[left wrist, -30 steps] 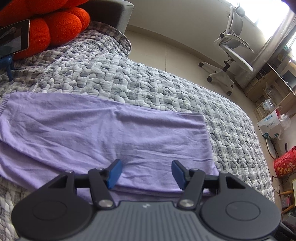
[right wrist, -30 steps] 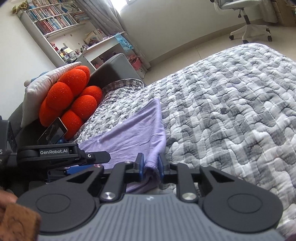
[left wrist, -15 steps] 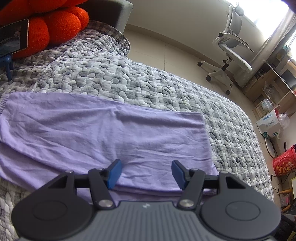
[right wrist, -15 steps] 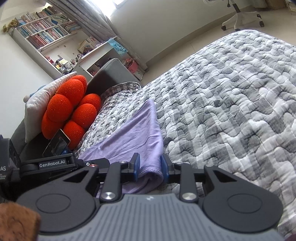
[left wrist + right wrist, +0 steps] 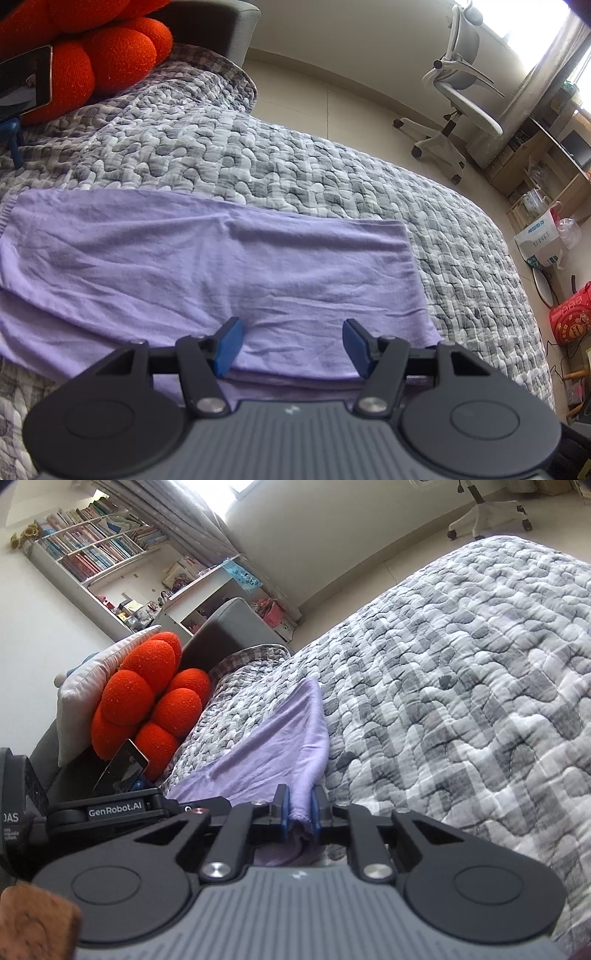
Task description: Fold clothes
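At the near edge of the bed, the right tool has re-seated its grip: half a second ago its jaws stood wider around the corner of the lilac garment, and they are now closing, with a bunched fold of that cloth pressed between the blue pads. The left tool is unchanged over the same interval; its jaws stand roughly half open above the garment's near hem and hold nothing. The garment lies flat across the grey quilt, already doubled along the near edge, so the fold appears partly done. A secured right corner suggests the next fold can start once the left tool also takes cloth. Readable writing: "GenRobot.AI" on the left tool's arm in the right wrist view. Print on the white bag by the wall is too small to read.
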`<state>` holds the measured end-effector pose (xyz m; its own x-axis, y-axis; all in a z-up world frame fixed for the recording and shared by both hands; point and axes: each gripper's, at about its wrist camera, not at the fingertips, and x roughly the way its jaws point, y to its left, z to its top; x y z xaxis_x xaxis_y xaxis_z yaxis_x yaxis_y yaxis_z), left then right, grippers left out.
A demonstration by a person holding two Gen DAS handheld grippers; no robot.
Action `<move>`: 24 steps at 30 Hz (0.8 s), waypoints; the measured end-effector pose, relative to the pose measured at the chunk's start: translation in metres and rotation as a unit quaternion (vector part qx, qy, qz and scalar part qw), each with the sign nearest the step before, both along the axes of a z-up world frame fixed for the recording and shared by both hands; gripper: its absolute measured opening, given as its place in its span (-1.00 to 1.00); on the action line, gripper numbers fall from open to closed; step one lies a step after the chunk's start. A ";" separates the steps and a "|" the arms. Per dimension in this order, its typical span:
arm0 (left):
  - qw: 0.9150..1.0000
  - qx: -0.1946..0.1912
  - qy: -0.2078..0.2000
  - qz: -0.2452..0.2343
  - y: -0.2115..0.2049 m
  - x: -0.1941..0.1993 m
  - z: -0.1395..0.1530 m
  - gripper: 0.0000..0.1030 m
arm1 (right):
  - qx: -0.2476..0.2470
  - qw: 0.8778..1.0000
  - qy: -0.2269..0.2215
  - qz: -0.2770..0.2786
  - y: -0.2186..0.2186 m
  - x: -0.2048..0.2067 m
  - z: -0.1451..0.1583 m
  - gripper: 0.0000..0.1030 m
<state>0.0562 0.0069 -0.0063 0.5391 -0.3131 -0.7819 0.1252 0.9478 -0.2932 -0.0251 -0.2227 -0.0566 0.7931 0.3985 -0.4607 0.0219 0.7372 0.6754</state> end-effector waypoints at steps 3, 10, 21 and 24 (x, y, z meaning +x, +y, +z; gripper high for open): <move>1.000 -0.001 0.001 0.001 0.000 0.001 0.000 0.19 | 0.007 1.000 0.009 -0.004 -0.002 0.000 -0.003 -0.59; 1.000 0.003 -0.001 0.001 -0.001 0.001 0.000 0.19 | -0.026 1.000 -0.003 -0.002 0.004 -0.003 0.004 -0.70; 1.000 0.002 -0.002 0.003 -0.001 0.000 -0.001 0.19 | -0.034 0.999 -0.004 0.003 0.005 -0.002 0.004 -0.66; 1.000 0.004 -0.002 0.004 -0.002 0.000 -0.001 0.19 | -0.033 0.999 -0.002 0.004 0.005 -0.001 0.005 -0.59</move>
<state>0.0566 0.0049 -0.0069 0.5445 -0.3035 -0.7819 0.1197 0.9508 -0.2857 -0.0265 -0.2177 -0.0518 0.7924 0.3725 -0.4830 0.0137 0.7808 0.6246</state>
